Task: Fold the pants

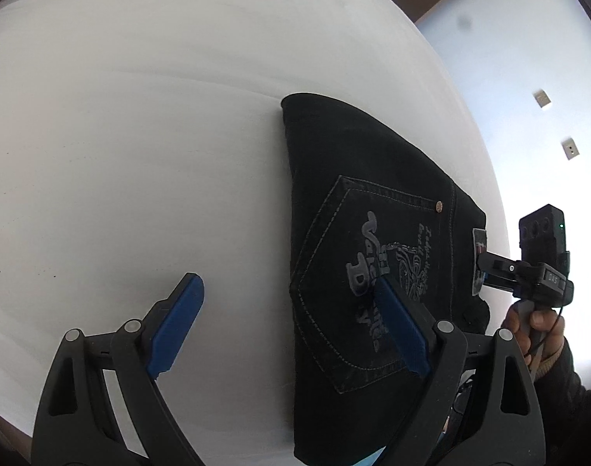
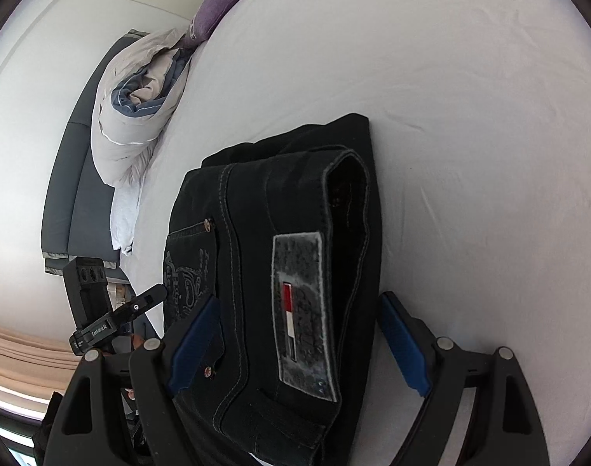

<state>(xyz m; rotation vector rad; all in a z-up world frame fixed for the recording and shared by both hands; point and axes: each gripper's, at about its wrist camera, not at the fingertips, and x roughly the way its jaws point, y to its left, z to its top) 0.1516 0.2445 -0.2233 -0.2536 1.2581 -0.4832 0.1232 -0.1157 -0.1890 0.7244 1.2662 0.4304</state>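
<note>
Right wrist view: black pants [image 2: 279, 272] lie folded into a compact stack on the white bed [image 2: 489, 116], the right hand-held gripper [image 2: 299, 341] wide open astride them, the left hand-held gripper [image 1: 291, 322] likewise open, holding nothing; folding looks finished.

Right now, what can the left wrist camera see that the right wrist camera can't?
Only the left wrist view shows the embroidered back pocket face-on, two wall outlets, and the right gripper near the waistband.

Only the right wrist view shows the rolled duvet, a purple cushion, and the flag patch up close.

Both show the folded black jeans on the white bed sheet, with both grippers open.
</note>
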